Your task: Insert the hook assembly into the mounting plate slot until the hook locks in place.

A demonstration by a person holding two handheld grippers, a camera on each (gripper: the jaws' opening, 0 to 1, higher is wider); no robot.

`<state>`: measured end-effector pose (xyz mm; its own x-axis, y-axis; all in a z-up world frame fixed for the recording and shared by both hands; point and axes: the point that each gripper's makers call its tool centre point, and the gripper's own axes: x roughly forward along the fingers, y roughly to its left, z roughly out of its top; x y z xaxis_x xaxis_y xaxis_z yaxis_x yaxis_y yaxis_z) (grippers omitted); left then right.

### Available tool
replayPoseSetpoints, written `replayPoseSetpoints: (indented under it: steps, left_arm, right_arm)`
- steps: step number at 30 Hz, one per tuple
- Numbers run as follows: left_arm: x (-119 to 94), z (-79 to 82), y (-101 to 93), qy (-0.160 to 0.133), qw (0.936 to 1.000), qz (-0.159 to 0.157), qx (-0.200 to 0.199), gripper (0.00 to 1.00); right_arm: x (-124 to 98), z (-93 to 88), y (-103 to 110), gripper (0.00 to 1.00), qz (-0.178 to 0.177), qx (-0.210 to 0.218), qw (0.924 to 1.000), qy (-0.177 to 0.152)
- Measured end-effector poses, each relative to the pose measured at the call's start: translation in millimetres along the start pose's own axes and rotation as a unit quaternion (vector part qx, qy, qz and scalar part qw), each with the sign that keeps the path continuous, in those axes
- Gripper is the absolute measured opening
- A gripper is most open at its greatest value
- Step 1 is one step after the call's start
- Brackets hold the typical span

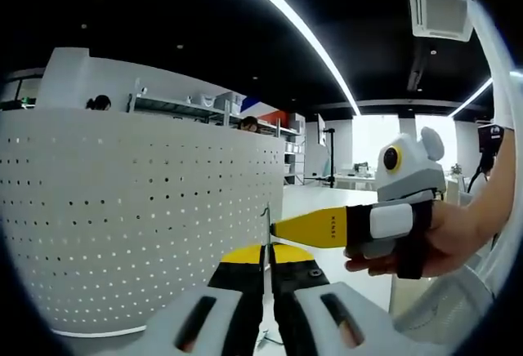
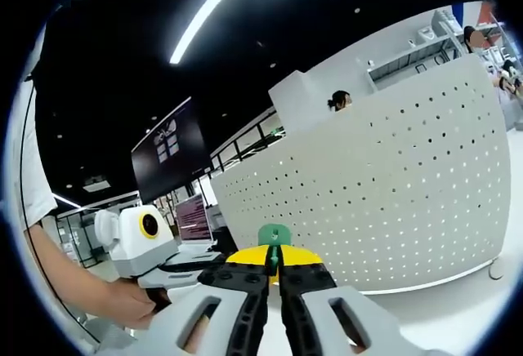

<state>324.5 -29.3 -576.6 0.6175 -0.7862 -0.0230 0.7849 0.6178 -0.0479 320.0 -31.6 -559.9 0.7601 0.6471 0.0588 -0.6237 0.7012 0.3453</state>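
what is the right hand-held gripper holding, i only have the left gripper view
observer: in the right gripper view the right hand-held gripper is shut on a small green piece at its tips.
operator: my left hand-held gripper is shut on a thin metal rod, what's behind the green piece
observer: the white perforated panel stands beyond it; whether they touch I cannot tell.
operator: anything left of the panel
observer: a dark wall screen.
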Motion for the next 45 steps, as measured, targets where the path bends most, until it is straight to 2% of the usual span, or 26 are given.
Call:
replayPoseSetpoints:
  steps: [9, 10, 11, 12, 16, 19, 22, 24, 30, 34, 38, 40, 45]
  left_arm:
    - [0, -2.0, 0.1, 0.004, 1.0, -0.001, -0.005, 0.06]
    - [1, -3.8, 0.5, 0.009, 1.0, 0.0, -0.001, 0.11]
    - [1, -12.1, 2.6, 0.032, 0.9995, 0.003, -0.005, 0.16]
    - [2, -15.1, 3.5, 0.038, 0.9992, 0.002, -0.012, 0.22]
    - [3, -21.2, 10.7, 0.048, 0.9987, 0.008, -0.016, 0.54]
    - [3, -20.4, 16.5, 0.044, 0.9987, 0.022, -0.013, 0.76]
    - [2, -21.3, 18.3, 0.044, 0.9986, 0.027, -0.014, 0.89]
    - [2, -23.1, 19.7, 0.044, 0.9984, 0.035, 0.001, 0.98]
    - [2, -29.8, 15.4, 0.059, 0.9976, 0.031, 0.018, 1.0]
    - [0, -29.4, 17.8, 0.054, 0.9977, 0.037, 0.019, 1.0]
    - [-4, -31.1, 27.4, 0.057, 0.997, 0.053, 0.001, 1.0]
    - [-10, -41.3, 37.4, 0.088, 0.9933, 0.075, 0.004, 0.97]
    - [-18, -43.2, 50.9, 0.085, 0.9922, 0.088, -0.022, 0.96]
  right_arm:
    - [0, -0.6, 1, 0.01, 0.001, -0.006, 1.0, 0.004]
    - [0, -0.7, 1, 0.01, 0.001, -0.006, 1.0, 0.004]
    - [0, -0.5, 2, 0.01, 0.003, -0.005, 1.0, 0.004]
    - [0, -0.4, 1, 0.01, 0.002, -0.006, 1.0, 0.004]
    - [1, -1.0, 2, 0.01, 0.003, -0.005, 1.0, 0.005]
    - [2, -1.3, 3, 0.01, 0.005, -0.003, 1.0, 0.006]
    - [3, -1.7, 4, 0.01, 0.007, -0.002, 0.9999, 0.007]
    - [3, -2.0, 5, 0.01, 0.008, -0.001, 0.9999, 0.008]
    - [3, -3.5, 7, 0.01, 0.01, 0.0, 0.9999, 0.011]
    - [3, -2.9, 7, 0.01, 0.009, -0.005, 0.9999, 0.012]
    - [0, -0.8, 3, 0.01, -0.003, -0.027, 0.9995, 0.017]
    - [0, -0.4, 1, 0.01, -0.01, -0.038, 0.999, 0.02]
    - [0, 1.4, 0, 0.01, -0.011, -0.04, 0.999, 0.017]
